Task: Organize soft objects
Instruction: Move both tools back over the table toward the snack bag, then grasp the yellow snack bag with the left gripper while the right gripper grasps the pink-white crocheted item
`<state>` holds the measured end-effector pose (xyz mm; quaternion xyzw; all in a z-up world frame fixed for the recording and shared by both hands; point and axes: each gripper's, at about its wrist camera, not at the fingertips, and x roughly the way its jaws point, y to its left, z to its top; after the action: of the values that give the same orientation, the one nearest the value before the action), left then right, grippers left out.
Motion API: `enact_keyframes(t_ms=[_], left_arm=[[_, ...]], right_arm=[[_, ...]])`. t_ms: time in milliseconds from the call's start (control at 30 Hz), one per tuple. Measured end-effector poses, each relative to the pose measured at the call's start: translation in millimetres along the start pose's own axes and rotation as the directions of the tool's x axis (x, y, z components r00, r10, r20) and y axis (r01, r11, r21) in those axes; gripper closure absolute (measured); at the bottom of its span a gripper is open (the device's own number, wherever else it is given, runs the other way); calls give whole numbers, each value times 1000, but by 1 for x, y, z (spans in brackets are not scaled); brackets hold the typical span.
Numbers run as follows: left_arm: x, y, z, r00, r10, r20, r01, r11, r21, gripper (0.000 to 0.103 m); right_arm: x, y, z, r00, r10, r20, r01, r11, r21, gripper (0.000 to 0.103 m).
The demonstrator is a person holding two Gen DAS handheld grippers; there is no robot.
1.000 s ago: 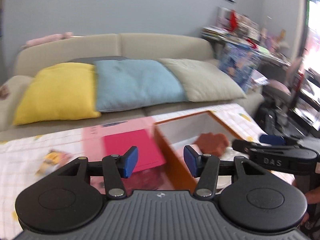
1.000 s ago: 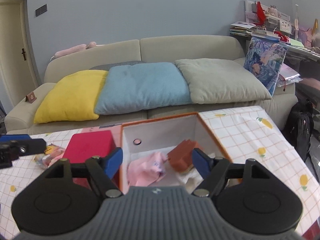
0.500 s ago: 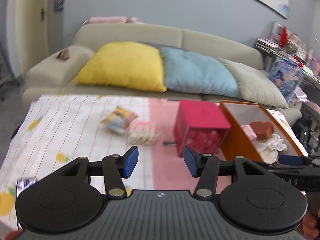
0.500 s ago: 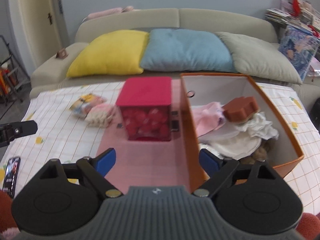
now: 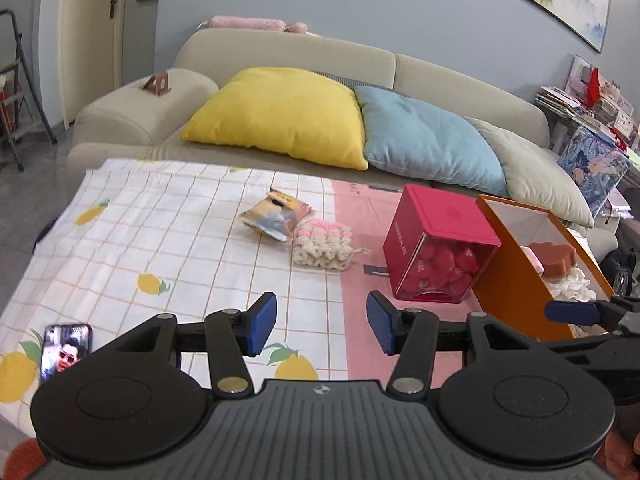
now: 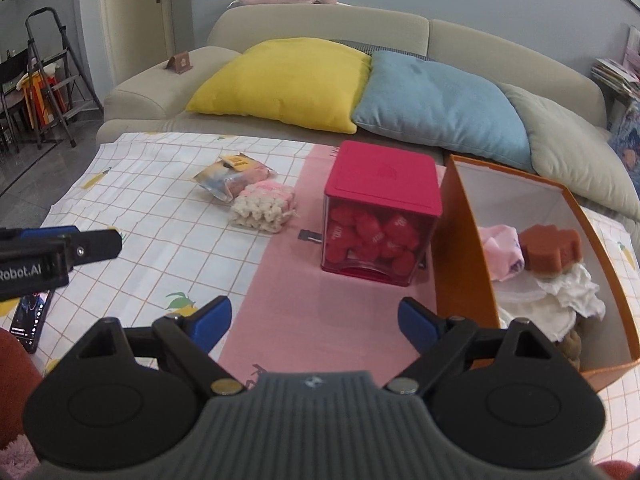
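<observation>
Both tools stood empty between transfers: the left gripper [image 5: 318, 328] had its jaws moderately apart with only tablecloth showing between them, and the right gripper [image 6: 314, 320] was spread wide over the pink strip, nothing held. Beyond them, on the checked lemon-print tablecloth [image 5: 160, 240], lay the remaining loose items, a nubbly cream-and-pink knitted pad [image 5: 323, 246] touching a glossy crinkled packet [image 5: 274, 216]. To their right stood a rigid red-lidded clear box [image 6: 382, 216] of red pieces, and beside it the orange bin [image 6: 460, 248], already holding a brown sponge [image 6: 550, 248], pink cloth and white rags. The next move probably called for reaching to the pad and pinching its yielding bulk. A sofa [image 5: 280, 52] with cushions closed the view.
</observation>
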<state>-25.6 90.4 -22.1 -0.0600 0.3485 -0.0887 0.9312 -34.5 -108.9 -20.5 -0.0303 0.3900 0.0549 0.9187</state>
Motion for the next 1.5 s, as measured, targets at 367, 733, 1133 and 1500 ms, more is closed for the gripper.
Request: enact_keyframes(t_ms=[367, 733, 1133, 1500], left_arm=[[40, 35, 11, 1000, 2, -26, -2, 999, -34, 47], [109, 63, 53, 999, 13, -39, -11, 998, 61, 46], [190, 89, 95, 998, -39, -58, 43, 996, 80, 21], [271, 70, 97, 973, -33, -230, 91, 965, 247, 17]], right_arm=[[47, 24, 30, 998, 67, 4, -67, 995, -70, 16], [118, 44, 86, 992, 129, -2, -127, 980, -155, 25], [223, 62, 110, 986, 109, -124, -109, 994, 5, 24], [264, 56, 105, 974, 107, -198, -85, 990, 115, 15]])
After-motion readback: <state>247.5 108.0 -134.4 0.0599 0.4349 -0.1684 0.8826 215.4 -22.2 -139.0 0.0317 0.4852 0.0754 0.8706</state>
